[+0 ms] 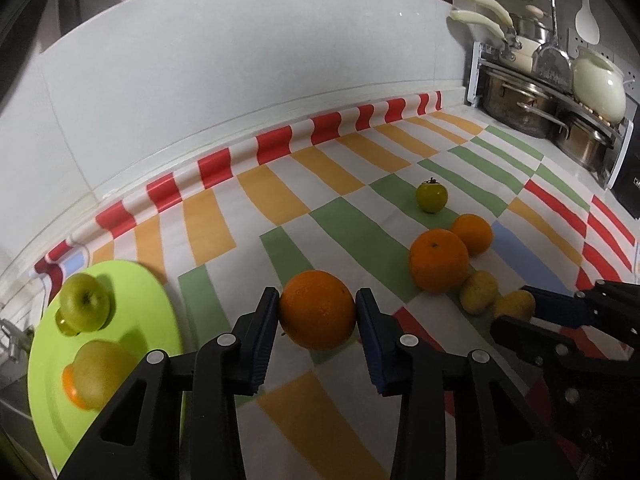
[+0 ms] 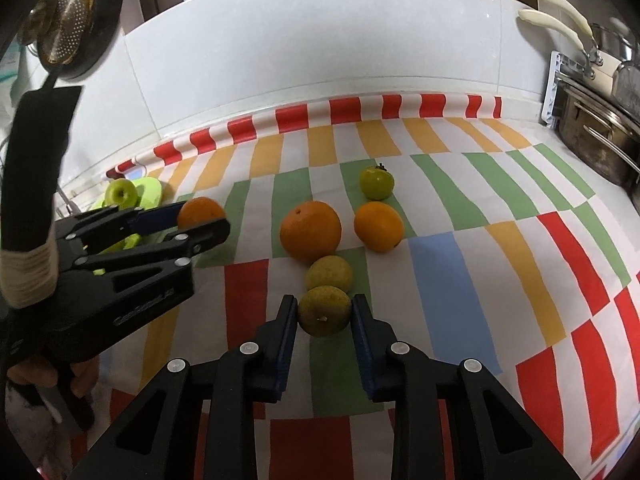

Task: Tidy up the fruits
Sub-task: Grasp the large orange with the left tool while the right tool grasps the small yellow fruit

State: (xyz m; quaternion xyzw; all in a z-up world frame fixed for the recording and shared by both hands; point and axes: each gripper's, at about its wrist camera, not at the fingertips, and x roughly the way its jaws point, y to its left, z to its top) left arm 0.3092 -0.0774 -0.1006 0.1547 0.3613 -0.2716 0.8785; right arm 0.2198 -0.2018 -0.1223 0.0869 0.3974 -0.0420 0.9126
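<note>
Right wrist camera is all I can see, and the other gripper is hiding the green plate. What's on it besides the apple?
Observer: In the left wrist view, the green plate also holds a yellow-green fruit at its near end.
Operator: Is anything else hiding there?
Observer: Yes, a small orange fruit peeks out from behind it, touching it.
Operator: Is the left gripper really holding its orange?
Observer: Yes. Both pads of the left gripper press on the big orange, one on each side.

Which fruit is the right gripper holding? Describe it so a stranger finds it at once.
On the striped tablecloth, below the two loose oranges, lie two small yellow-green citrus fruits. The right gripper is shut on the nearer citrus, the one showing its stem dimple.
</note>
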